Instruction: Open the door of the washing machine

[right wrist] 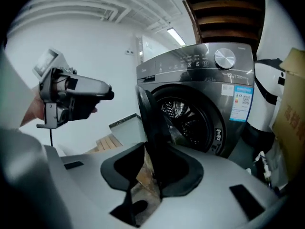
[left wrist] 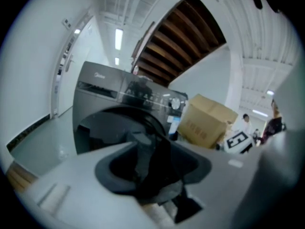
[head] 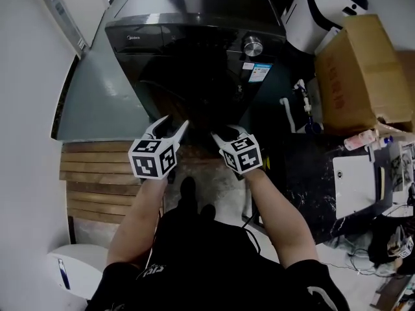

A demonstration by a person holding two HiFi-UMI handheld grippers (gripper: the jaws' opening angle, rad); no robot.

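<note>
Left gripper (head: 173, 123) and right gripper (head: 229, 133), pale plastic jaws parted, face the glossy dark washing machine (head: 194, 37). Left gripper view: round door (left wrist: 119, 125) looms ahead. Right gripper view: curved door rim (right wrist: 144, 113) stands ajar between spread jaws.

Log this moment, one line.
dark grey washing machine door: open | right gripper: jaws apart around door edge | left gripper: jaws apart

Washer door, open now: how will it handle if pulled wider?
Door looks thick and rigid: likely swings as one piece, no flex, and feels heavyish. Its glossy rim may slip in the right hand-held gripper.
</note>
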